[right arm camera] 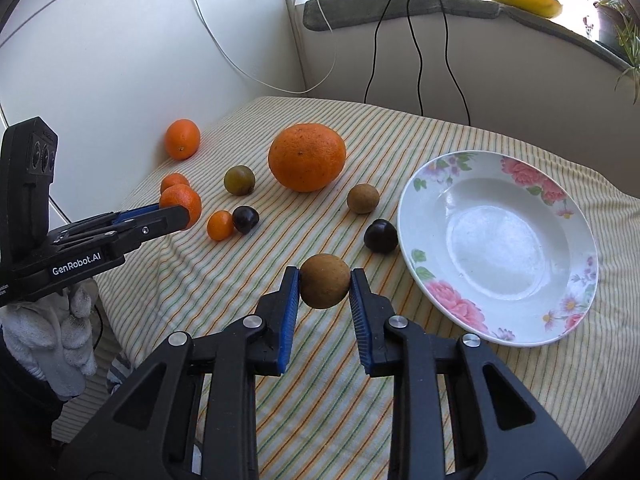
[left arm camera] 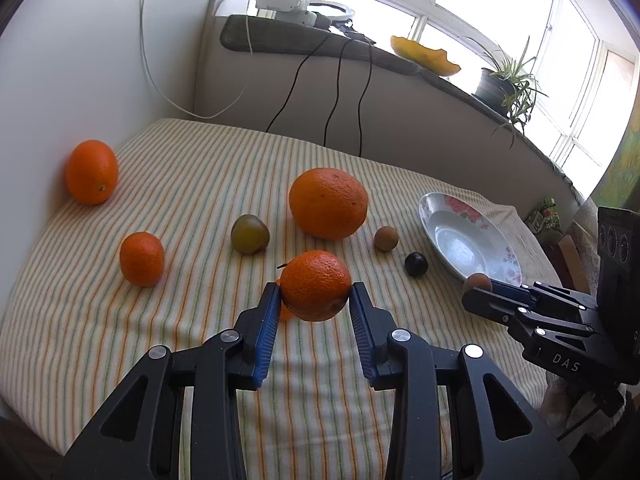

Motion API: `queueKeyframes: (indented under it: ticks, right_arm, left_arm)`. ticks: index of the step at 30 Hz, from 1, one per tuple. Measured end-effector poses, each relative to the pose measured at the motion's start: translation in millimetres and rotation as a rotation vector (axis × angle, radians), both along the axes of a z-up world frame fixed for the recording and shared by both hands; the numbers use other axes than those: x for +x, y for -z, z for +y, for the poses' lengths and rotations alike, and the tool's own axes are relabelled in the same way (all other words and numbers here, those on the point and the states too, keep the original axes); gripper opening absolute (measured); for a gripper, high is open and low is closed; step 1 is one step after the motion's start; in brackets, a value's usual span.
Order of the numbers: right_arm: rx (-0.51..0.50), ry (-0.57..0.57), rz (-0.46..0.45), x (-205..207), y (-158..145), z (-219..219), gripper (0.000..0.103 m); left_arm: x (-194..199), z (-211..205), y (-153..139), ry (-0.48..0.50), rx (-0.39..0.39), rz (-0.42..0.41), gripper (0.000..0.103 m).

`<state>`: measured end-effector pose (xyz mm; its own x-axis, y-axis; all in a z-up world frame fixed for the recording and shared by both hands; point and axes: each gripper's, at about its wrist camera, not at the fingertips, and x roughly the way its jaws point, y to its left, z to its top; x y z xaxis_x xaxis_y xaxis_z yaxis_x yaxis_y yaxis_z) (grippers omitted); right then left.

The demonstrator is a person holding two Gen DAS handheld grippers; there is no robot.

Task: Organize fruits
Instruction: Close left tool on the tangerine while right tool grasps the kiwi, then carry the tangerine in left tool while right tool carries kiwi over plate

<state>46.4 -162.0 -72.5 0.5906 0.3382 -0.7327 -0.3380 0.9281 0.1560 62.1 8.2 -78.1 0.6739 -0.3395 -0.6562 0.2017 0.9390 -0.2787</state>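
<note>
The floral plate, at the right of the right wrist view, sits on the striped cloth with nothing in it. At the bottom centre of that view the right gripper reaches forward, its blue pads pressed against both sides of a round brown fruit held above the cloth, just left of the plate's near rim. In the left wrist view the left gripper is likewise clamped on a pebbly-skinned mandarin, lifted at centre frame. On the cloth beyond lie a large orange, a greenish plum, another brown fruit, two dark plums and smaller oranges at upper left.
</note>
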Motion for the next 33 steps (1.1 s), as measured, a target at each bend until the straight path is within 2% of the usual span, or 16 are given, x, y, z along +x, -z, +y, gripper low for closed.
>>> queueKeyframes:
  ticks: [13,26,33]
  right_arm:
    - [-0.017,0.147,-0.029,14,-9,-67,0.027]
    - [-0.071,0.2,-0.012,52,8,-103,0.027]
    - [-0.066,0.214,0.001,62,15,-113,0.027]
  left_arm:
    - [19,-80,-11,0.186,0.014,-0.028,0.034]
    - [47,-137,-6,0.282,0.034,-0.014,0.034]
    - [49,-150,3,0.314,0.036,0.02,0.034]
